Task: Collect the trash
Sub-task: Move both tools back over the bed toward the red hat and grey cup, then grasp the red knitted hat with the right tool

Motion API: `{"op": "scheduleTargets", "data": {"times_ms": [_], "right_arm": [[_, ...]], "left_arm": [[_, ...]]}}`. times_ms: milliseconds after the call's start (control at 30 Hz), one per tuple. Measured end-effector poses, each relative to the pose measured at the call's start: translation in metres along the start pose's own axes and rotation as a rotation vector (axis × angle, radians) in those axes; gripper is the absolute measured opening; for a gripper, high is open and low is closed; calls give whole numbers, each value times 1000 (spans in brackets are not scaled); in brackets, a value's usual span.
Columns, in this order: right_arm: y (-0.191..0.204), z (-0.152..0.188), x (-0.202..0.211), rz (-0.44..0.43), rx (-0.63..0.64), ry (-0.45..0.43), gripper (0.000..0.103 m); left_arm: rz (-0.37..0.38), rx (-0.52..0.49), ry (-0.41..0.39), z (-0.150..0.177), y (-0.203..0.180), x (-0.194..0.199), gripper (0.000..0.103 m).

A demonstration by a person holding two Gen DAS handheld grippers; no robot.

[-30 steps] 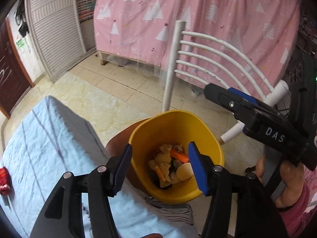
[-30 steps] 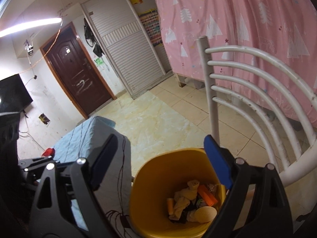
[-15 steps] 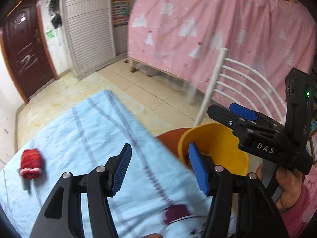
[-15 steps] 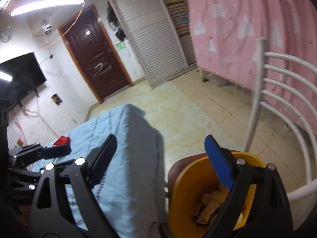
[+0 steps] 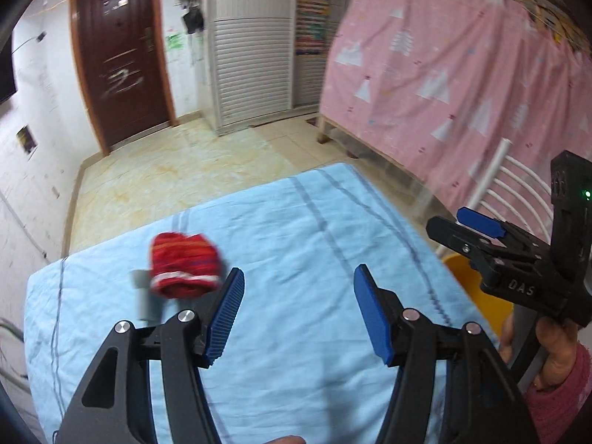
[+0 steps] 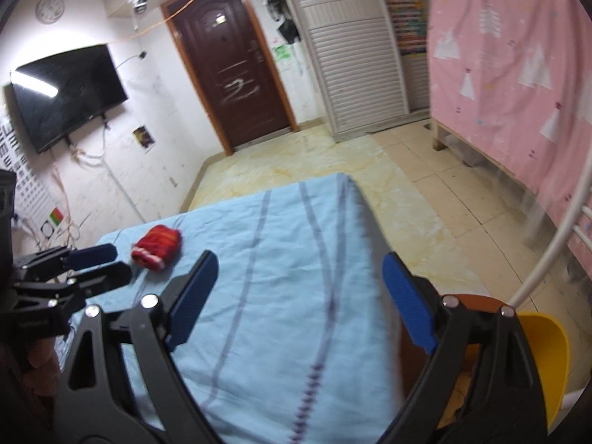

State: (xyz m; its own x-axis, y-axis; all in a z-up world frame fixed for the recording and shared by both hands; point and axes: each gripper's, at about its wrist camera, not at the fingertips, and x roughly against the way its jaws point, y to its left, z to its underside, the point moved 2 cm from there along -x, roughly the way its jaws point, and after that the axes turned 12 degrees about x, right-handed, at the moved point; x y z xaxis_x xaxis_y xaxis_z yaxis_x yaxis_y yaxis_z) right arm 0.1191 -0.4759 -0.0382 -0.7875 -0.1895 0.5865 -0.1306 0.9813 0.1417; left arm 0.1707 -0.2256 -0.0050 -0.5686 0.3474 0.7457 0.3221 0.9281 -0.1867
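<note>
trash left for us: a crumpled red foil wrapper point(image 5: 184, 265) on the light blue striped tablecloth point(image 5: 296, 229), just beyond our left gripper point(image 5: 298, 310). both grippers gape empty. it looks light and crushable; we'd pinch its bunched middle.

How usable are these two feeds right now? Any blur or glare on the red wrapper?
Left wrist view: the red wrapper is motion-smeared, its edges soft; gripper fingers sharp. Right wrist view: wrapper clearer but small; ceiling light glares on the TV; fisheye bends the door frame.

Wrapper point(image 5: 184, 264) on table point(image 5: 296, 229)
</note>
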Motion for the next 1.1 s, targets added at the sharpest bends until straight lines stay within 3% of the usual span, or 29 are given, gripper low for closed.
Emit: {"op": "scheduleTargets", "data": {"times_ms": [233, 533, 1100], "right_arm": [[49, -17, -26, -60, 87, 35, 87], [96, -30, -58, -140, 160, 89, 87], [146, -46, -116, -195, 224, 175, 87]], "left_arm": [[-68, 64, -16, -3, 57, 2, 53], [-145, 146, 24, 5, 121, -14, 53], [-174, 181, 62, 7, 150, -46, 50]]}}
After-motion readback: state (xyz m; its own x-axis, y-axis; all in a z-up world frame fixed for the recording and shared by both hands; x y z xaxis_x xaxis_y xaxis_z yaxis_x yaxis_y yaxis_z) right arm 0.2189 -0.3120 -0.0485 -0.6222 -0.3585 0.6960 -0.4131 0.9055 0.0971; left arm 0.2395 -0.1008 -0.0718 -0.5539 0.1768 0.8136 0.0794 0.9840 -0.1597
